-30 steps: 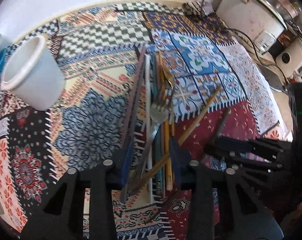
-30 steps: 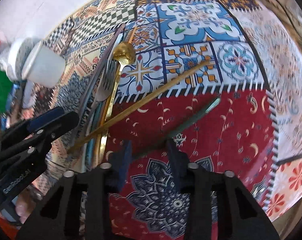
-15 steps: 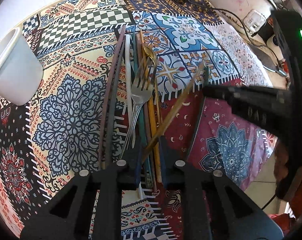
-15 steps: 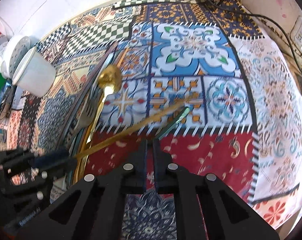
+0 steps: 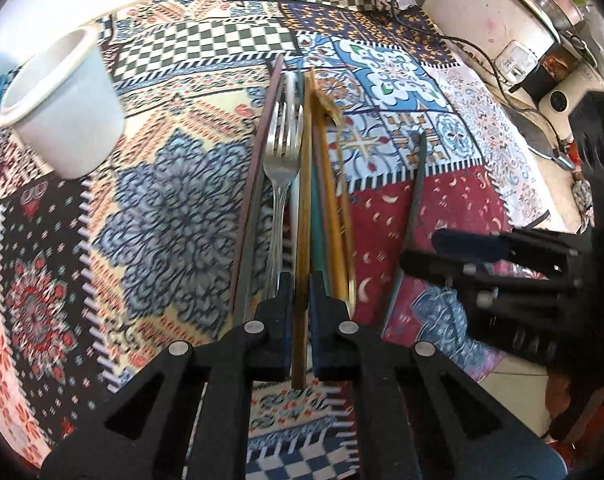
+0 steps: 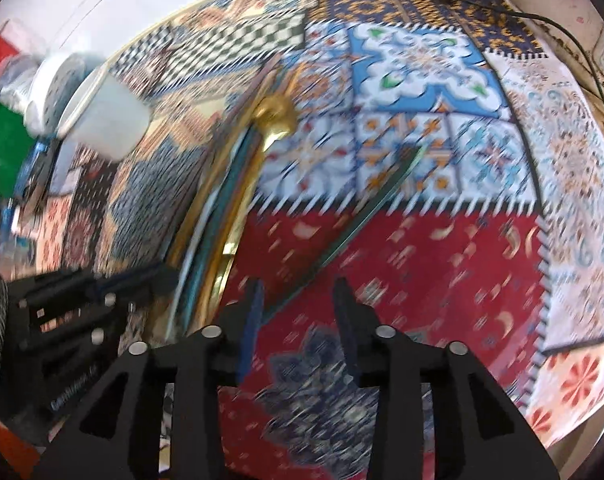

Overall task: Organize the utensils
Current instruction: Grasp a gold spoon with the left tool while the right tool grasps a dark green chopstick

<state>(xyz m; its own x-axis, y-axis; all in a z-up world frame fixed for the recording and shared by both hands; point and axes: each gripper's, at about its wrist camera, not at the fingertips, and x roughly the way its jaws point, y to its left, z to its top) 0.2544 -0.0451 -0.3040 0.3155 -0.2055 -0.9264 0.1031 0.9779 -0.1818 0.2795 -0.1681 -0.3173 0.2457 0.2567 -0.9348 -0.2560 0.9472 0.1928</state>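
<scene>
Fork (image 5: pixel 279 168): polished silver metal, glossy.
Spoon (image 6: pixel 276 118): gold-toned metal, shiny.
Brown chopstick (image 5: pixel 302 240): wood-like, dull sheen.
Dark chopstick (image 5: pixel 412 216): matt green-black, smooth.
Tablecloth (image 5: pixel 174 216): printed patchwork cloth, matt.
Cup (image 5: pixel 62 100): white, smooth, low gloss.
Fingers (image 5: pixel 280 320): black matt plastic, blue pads.
Rice cooker (image 5: pixel 498 12): white glossy plastic is seen, stained.

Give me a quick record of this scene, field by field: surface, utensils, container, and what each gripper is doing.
surface: patchwork-patterned tablecloth
utensil bundle: silver fork, gold spoon and several chopsticks lying side by side
stray item: dark green chopstick, apart, right of the bundle
container: white cup, upright, left of the bundle
left gripper: shut on a brown chopstick
right gripper: jaws opening, nothing between them
</scene>
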